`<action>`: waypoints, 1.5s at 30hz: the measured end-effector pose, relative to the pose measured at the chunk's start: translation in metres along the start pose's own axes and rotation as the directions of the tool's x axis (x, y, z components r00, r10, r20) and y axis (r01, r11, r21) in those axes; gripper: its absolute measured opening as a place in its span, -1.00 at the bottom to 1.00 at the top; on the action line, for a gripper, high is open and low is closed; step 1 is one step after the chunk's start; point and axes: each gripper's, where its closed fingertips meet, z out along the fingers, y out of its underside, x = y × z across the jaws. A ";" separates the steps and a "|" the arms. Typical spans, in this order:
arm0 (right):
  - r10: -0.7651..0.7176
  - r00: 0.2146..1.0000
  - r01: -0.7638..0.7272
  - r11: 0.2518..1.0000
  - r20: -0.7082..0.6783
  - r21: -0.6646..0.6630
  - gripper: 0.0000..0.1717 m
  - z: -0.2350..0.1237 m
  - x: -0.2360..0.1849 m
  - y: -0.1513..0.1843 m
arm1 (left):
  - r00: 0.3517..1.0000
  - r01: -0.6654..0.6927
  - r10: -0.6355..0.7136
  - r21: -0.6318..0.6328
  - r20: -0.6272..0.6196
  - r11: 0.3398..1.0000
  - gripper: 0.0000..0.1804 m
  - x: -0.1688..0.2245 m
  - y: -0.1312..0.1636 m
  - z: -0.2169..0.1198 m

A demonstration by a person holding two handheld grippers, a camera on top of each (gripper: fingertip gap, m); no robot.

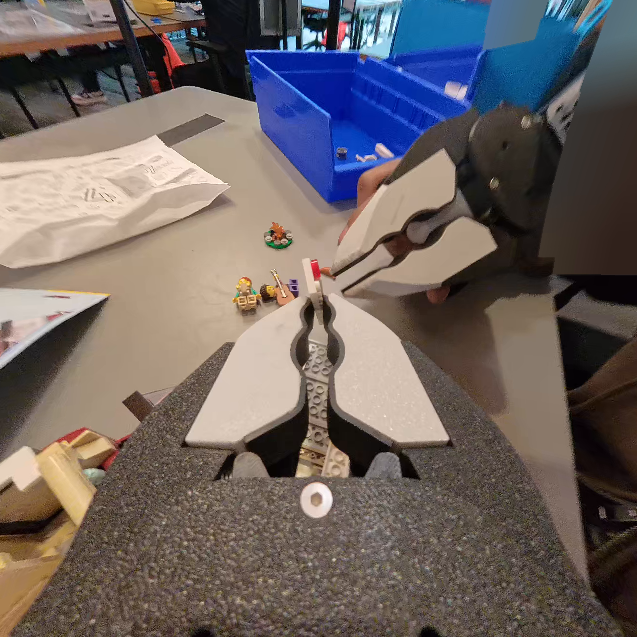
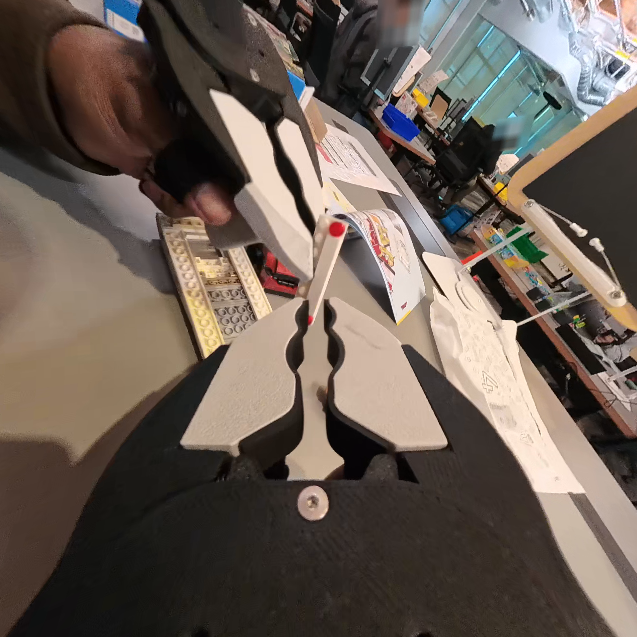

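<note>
Basically, the weak point is the left gripper (image 1: 316,303): it is clamped on a white plate (image 1: 312,286) by the plate's lower end only. The plate stands upright, and most of it sticks out past the fingertips. My read is that any sideways push near the top, where the red stud (image 1: 315,269) sits, could pivot the plate in the pinch or lever it out.

The right gripper (image 1: 337,281) comes in from the right, nearly closed. A small reddish-brown piece (image 1: 325,272) pokes out of its tips, so it looks pinched there, though pad contact is hard to confirm. A piece that small held that shallowly could pop free and drop to the table (image 1: 172,275). It might land among the minifigures (image 1: 246,296), the toy guitar (image 1: 281,289) or the little campfire (image 1: 278,236).

The piece is just beside the red stud on the plate's right face, close to touching, but I can't tell if it does. The plate hangs above the table, forward of the left tips, and a grey studded build (image 1: 319,365) lies under that gripper. The blue bin (image 1: 293,120) is well apart, further back.
</note>
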 end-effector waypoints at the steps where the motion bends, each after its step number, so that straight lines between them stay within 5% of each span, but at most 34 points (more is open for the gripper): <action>1: 0.009 1.000 -0.009 1.000 0.002 -0.008 -0.87 0.001 0.000 0.002 | 0.999 0.046 -0.045 0.012 -0.020 0.999 -0.95 -0.001 -0.001 -0.001; 11: 0.097 0.994 -0.094 0.994 0.058 -0.048 -0.82 0.005 -0.005 0.010 | 0.955 0.264 -0.251 0.067 -0.161 0.962 -0.95 0.002 -0.008 -0.004; 28: 0.090 0.987 -0.088 0.996 0.134 -0.023 -0.91 0.002 -0.012 0.005 | 0.889 0.346 -0.313 0.043 -0.333 0.937 -0.86 0.018 -0.012 -0.005; 38: 0.012 0.994 -0.011 1.000 0.105 -0.007 -0.93 0.002 -0.014 -0.001 | 0.922 0.305 -0.281 0.055 -0.267 0.951 -0.93 0.015 -0.013 -0.003; 45: 0.184 0.974 -0.191 0.980 0.131 0.046 -0.98 -0.001 -0.005 -0.008 | 0.905 0.374 -0.342 0.093 -0.253 0.923 -0.93 0.005 -0.016 -0.004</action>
